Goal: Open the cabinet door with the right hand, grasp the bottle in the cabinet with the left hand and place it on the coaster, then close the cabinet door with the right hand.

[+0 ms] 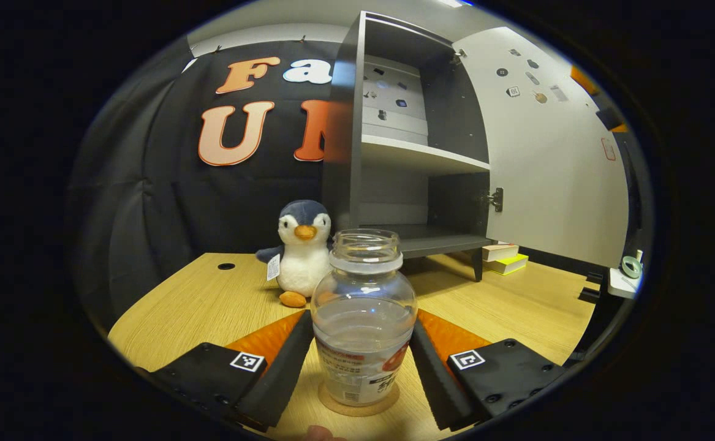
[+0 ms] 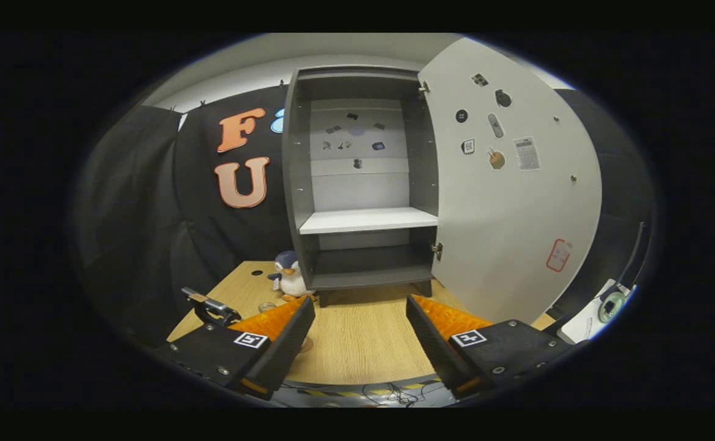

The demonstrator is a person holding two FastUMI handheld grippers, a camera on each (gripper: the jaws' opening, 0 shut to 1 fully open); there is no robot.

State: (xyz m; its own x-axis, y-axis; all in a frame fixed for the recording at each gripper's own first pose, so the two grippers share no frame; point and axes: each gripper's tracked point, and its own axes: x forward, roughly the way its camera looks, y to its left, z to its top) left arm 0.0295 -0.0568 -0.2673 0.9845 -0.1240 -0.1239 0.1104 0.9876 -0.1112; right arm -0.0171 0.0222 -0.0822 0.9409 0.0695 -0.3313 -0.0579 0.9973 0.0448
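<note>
The bottle (image 1: 363, 318) stands upright on the coaster (image 1: 359, 405) on the bench (image 1: 198, 300), between the spread left tongs (image 1: 362, 361), fingers just beside it. The right tongs (image 2: 360, 334) gape, facing the open cabinet (image 2: 363, 184).

Wooden table (image 2: 357, 343), black cloth wall (image 2: 149, 214)

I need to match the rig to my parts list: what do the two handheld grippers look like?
The left gripper and the right gripper look alike: each has two wedge-shaped fingers spreading from flat black blocks fastened with small screws. Every block carries a square black-and-white marker. No cables or sleeves can be made out on them.
</note>
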